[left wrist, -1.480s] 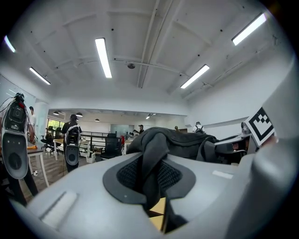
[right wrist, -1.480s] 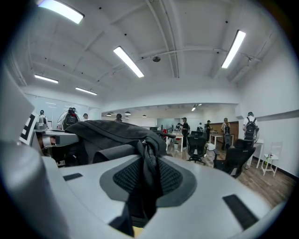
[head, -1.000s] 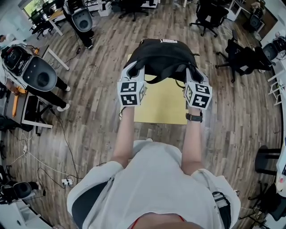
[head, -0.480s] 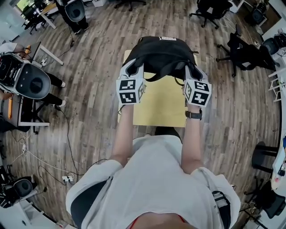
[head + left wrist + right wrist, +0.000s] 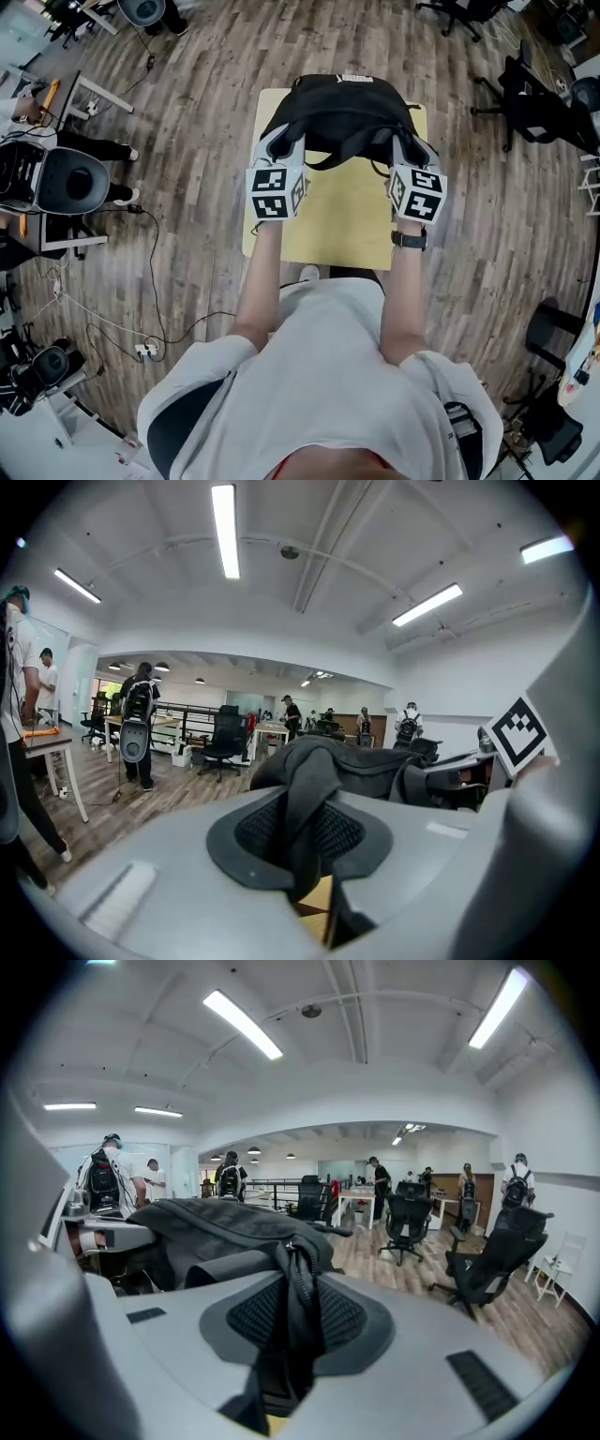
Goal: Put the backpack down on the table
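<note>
A black backpack point(image 5: 342, 108) sits over the far half of the small yellow table point(image 5: 328, 230); I cannot tell whether its bottom rests on the top. My left gripper point(image 5: 283, 143) holds its near left side and my right gripper point(image 5: 405, 146) its near right side. In the left gripper view a black strap point(image 5: 305, 803) is pinched between the pads point(image 5: 258, 832), with the bag's bulk point(image 5: 366, 766) beyond. In the right gripper view a fold of zipped fabric point(image 5: 295, 1288) is squeezed between the pads point(image 5: 342, 1316), and the bag point(image 5: 211, 1222) spreads to the left.
Wooden floor surrounds the table. Black office chairs point(image 5: 544, 103) stand at the right and far side. Grey machines point(image 5: 66, 178) and a cable point(image 5: 155, 281) are on the left. Several people point(image 5: 141, 714) stand farther back in the room.
Both grippers and the backpack have come down and forward together, so the bag now sits lower over the far part of the table. The grips have not changed.
</note>
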Motion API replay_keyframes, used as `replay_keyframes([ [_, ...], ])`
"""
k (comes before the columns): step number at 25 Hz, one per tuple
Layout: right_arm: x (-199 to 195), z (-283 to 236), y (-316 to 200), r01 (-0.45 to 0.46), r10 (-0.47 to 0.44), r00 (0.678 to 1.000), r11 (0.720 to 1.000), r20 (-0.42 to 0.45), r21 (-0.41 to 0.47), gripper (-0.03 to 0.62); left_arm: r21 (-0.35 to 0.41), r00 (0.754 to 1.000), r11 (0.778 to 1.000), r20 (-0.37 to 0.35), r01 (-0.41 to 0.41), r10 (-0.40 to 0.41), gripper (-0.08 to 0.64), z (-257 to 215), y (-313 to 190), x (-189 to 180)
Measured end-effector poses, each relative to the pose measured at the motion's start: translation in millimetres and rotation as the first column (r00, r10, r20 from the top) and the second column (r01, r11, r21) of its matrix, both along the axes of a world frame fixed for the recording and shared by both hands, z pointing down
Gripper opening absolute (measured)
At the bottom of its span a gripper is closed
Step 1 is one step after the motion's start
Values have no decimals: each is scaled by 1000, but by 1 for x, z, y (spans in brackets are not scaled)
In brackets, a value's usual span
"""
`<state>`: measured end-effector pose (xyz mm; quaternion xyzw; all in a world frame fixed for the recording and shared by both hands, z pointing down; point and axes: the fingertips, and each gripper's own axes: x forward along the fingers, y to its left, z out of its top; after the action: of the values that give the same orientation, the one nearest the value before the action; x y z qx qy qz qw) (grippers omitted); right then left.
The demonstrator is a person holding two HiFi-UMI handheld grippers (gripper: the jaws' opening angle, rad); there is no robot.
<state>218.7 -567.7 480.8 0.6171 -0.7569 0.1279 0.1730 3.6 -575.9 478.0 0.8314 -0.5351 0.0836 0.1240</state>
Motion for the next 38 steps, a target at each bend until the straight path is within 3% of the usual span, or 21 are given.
replay_keyframes([
  [10,3,51,-32,20,-17,999,996,33,-90,95,-85,999,996,31,20,-17,58,48,-31,3],
  [26,35,107,-88,30,-23,999,985,43,-171,96,-173,999,985,39,23,-17,58,104,-82,34],
  [38,37,153,-113,46,-36,998,973,46,-226,96,-229,998,973,57,36,-24,58,151,-106,36],
])
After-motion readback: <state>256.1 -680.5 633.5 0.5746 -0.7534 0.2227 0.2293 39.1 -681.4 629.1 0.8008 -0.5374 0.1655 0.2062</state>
